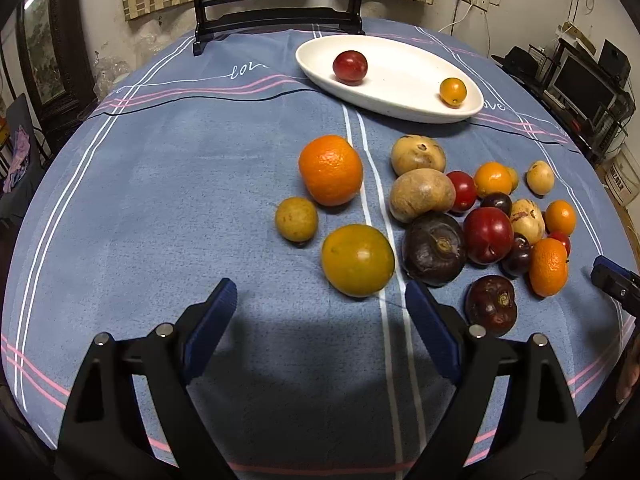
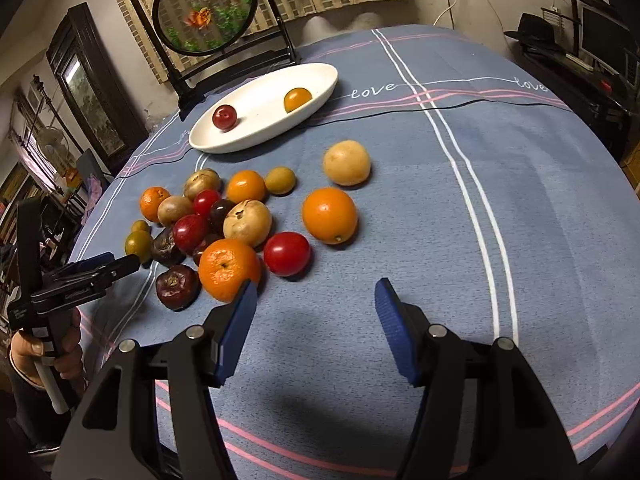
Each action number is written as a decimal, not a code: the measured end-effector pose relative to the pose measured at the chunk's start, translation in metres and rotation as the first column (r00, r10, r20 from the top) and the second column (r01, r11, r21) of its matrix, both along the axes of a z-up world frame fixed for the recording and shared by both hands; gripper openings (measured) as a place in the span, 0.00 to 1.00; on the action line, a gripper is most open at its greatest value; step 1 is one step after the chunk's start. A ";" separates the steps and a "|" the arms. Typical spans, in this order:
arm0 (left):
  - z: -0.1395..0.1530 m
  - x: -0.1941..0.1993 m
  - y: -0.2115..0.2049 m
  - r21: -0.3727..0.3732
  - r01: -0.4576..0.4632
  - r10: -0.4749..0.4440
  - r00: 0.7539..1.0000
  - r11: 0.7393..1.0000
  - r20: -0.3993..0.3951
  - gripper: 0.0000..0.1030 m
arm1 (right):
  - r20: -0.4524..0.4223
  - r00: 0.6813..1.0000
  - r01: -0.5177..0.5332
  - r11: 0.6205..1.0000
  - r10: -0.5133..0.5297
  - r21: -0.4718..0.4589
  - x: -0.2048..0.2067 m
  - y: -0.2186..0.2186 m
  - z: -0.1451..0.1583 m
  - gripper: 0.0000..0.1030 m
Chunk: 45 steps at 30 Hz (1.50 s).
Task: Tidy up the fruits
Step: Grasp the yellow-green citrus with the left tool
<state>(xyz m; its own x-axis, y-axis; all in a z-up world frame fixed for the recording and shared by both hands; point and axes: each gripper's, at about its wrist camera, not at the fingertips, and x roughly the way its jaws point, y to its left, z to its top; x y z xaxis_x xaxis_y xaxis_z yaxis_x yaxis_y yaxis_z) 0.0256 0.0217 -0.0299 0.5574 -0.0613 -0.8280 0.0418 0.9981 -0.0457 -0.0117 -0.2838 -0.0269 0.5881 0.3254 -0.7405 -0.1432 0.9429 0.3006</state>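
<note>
The left gripper [image 1: 320, 312] hangs above the near part of the table with its blue-padded jaws spread wide and nothing between them. Just beyond its tips lies a round yellow-green citrus fruit [image 1: 357, 260], and past that a small tan round fruit [image 1: 296, 219] and a large bright orange [image 1: 330, 169].

The right gripper [image 2: 316, 308] also has its jaws apart, less widely, and they too hold nothing. Its left pad stands just in front of a ribbed mandarin orange [image 2: 228, 269], without a clear touch. Beside that mandarin lie a glossy red tomato-like fruit [image 2: 287, 253] and a dark maroon flattened fruit with a dry stem [image 2: 176, 286].

The rest of the loose fruits make a tight heap [image 1: 480, 216] toward the middle of the table, on a blue cloth with white and pink stripes [image 1: 200, 200]: pale brown round ones, dark purple ones, red ones and small oranges, many touching.

Toward the far edge sits a white oval ceramic dish [image 1: 400, 92], which holds a dark red round fruit [image 1: 350, 67] and a small yellow-orange fruit [image 1: 453, 91], well apart from each other. Behind the dish, at the far edge, stands a black-framed round glass panel [image 2: 206, 8].

In the right wrist view a person's hand [image 2: 44, 352] grips the left gripper's handle.
</note>
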 end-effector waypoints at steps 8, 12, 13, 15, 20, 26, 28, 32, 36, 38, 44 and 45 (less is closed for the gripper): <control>-0.010 0.015 -0.004 -0.001 -0.012 0.012 0.999 1.000 -0.038 0.71 | 0.007 1.000 -0.010 1.000 0.010 0.001 -0.001 0.001 0.000 0.61; -0.012 0.019 -0.009 0.030 -0.004 0.004 1.000 1.000 -0.028 0.62 | 0.009 1.000 -0.016 1.000 0.016 -0.002 -0.002 0.003 -0.001 0.61; -0.012 0.019 -0.010 0.034 -0.003 0.004 1.000 0.999 -0.026 0.60 | 0.006 1.000 -0.018 1.000 0.018 -0.002 -0.002 0.003 -0.001 0.61; -0.012 0.022 -0.011 0.044 -0.009 0.010 1.000 0.999 -0.026 0.55 | 0.004 1.000 -0.024 1.000 0.024 -0.004 -0.002 0.005 -0.002 0.61; -0.011 0.028 -0.013 0.038 -0.013 0.014 0.999 0.999 -0.030 0.51 | 0.003 0.999 -0.040 0.999 0.040 -0.017 -0.003 0.010 -0.002 0.61; -0.010 0.029 -0.014 0.031 0.004 -0.004 1.000 0.999 -0.022 0.38 | 0.004 0.998 -0.056 0.998 0.056 -0.026 -0.005 0.014 0.000 0.61; -0.008 0.026 -0.013 0.021 0.008 -0.008 1.000 1.000 -0.022 0.38 | 0.004 0.998 -0.061 0.998 0.061 -0.029 -0.005 0.016 0.001 0.61; -0.004 0.020 -0.013 0.012 0.013 -0.013 1.000 1.000 -0.010 0.38 | 0.005 0.997 -0.074 0.997 0.074 -0.038 -0.005 0.022 0.003 0.61; 0.003 0.014 -0.012 0.007 0.012 -0.013 1.000 1.000 0.007 0.38 | 0.002 0.995 -0.099 0.994 0.100 -0.051 -0.006 0.030 0.003 0.61; 0.005 0.012 -0.010 0.004 0.011 -0.011 1.000 1.000 0.014 0.38 | -0.002 0.993 -0.115 0.992 0.115 -0.061 -0.006 0.035 0.002 0.61; 0.008 0.007 -0.006 -0.009 0.010 -0.010 1.000 1.000 0.021 0.38 | -0.025 0.988 -0.154 0.984 0.152 -0.091 -0.005 0.050 -0.003 0.61; 0.008 0.007 -0.006 -0.011 0.010 -0.010 1.000 1.000 0.020 0.38 | -0.033 0.987 -0.162 0.981 0.160 -0.104 -0.003 0.054 -0.005 0.61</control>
<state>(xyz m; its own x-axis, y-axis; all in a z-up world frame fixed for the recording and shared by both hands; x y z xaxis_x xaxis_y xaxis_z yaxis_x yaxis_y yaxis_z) 0.0322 0.0160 -0.0222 0.5734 -0.0762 -0.8157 0.0530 0.9970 -0.0559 -0.0151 -0.2300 -0.0319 0.5158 0.3335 -0.7891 -0.2896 0.9348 0.2058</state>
